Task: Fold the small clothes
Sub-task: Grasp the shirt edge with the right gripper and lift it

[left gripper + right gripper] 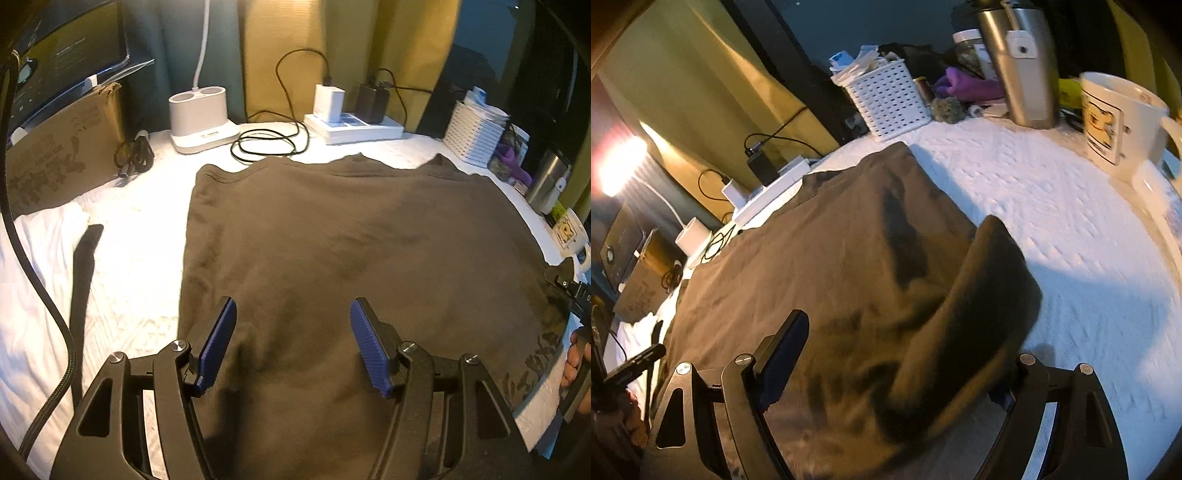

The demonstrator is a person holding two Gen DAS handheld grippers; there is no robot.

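Observation:
A brown garment (351, 251) lies spread flat on the white-covered table (136, 236). My left gripper (293, 319) hovers open over its near edge, and its blue pads (218, 339) touch nothing. In the right wrist view the same brown garment (820, 258) has its right edge turned up into a raised flap (975, 295). My right gripper (905, 343) stands open wide. That flap rises between the jaws and hides the right finger; the left finger (783, 350) is bare. At the right edge of the left wrist view, a hand (574, 365) holds the right gripper's body.
Along the back stand a white lamp base (201, 122), a coiled black cable (269, 144) and a power strip with chargers (354, 125). A cardboard box (62, 155) is at the left. At the right are a white basket (890, 99), a steel tumbler (1023, 66) and a mug (1115, 118).

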